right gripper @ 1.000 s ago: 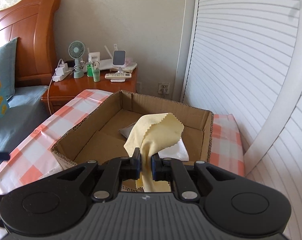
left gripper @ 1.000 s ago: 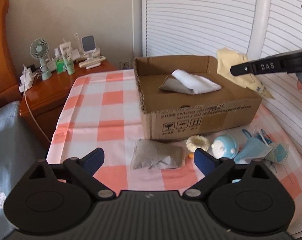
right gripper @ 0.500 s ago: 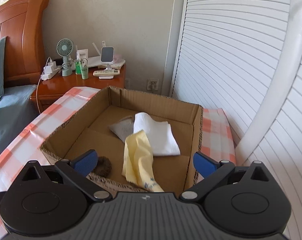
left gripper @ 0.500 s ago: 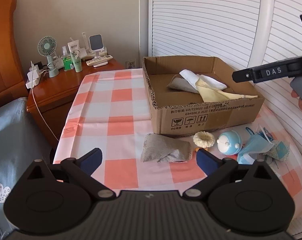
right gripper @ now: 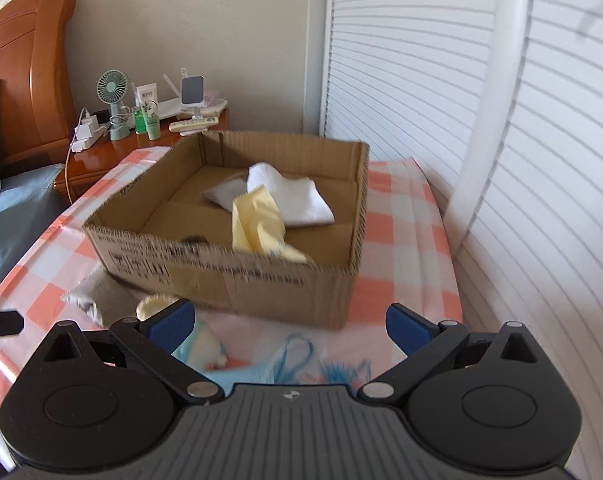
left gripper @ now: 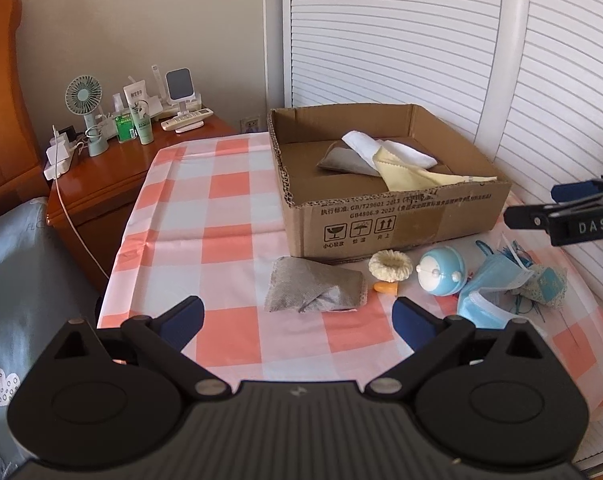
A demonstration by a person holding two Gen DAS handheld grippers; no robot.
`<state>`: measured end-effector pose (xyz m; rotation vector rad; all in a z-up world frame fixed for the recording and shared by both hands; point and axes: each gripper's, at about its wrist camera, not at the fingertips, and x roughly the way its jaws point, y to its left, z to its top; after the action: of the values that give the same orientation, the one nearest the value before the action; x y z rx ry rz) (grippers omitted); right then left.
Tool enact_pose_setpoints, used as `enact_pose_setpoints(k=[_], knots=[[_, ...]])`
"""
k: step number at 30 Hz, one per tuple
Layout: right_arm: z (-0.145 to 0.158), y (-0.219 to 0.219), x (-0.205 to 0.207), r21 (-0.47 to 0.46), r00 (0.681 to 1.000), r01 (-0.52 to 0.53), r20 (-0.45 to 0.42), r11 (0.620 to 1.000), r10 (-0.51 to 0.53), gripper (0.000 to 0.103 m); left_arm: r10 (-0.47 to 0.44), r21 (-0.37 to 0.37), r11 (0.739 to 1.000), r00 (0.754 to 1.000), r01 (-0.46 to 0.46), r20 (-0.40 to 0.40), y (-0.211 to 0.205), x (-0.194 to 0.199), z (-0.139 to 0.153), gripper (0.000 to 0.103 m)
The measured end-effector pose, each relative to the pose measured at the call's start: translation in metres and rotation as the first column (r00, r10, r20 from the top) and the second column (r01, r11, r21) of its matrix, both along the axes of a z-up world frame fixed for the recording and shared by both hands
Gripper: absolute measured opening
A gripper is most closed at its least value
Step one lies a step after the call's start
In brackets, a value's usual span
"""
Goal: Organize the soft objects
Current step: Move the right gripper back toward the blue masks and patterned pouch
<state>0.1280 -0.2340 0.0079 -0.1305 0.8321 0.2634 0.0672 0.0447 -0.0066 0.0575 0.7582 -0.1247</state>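
Observation:
A cardboard box stands on the checked tablecloth. Inside lie a yellow cloth draped over the near wall, a white cloth and a grey cloth. In front of the box lie a grey pouch, a cream scrunchie, a blue round toy, a blue face mask and a small patterned pouch. My left gripper is open and empty, near the grey pouch. My right gripper is open and empty, in front of the box above the mask.
A wooden nightstand with a small fan, bottles and a remote stands at the back left. White louvred doors run behind and to the right. A bed with a grey-blue cover lies on the left.
My right gripper opened and let the yellow cloth drop into the box, then pulled back and down in front of the box. My left gripper drew back a little.

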Motion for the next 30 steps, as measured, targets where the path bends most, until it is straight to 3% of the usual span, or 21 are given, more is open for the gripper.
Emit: enact_pose_setpoints(k=[11,21,30], knots=[[-0.043,-0.024,-0.053,-0.067,0.990,0.118,-0.072,0.991,-0.123,0.103,-0.051,0.011,0.999,0.998,0.051,-0.024,-0.014,-0.001,-0.007,0.100],[-0.060,-0.021,-0.038,-0.071,0.986,0.137,-0.082,0.988,-0.143,0.103,-0.062,0.019,0.998,0.996,0.064,-0.069,-0.019,0.011,-0.021,0.100],[-0.076,-0.022,-0.031,-0.086,0.988,0.116,-0.097,0.990,-0.124,0.103,-0.069,0.015,0.997,0.987,0.072,-0.148,-0.020,0.038,-0.056,0.100]])
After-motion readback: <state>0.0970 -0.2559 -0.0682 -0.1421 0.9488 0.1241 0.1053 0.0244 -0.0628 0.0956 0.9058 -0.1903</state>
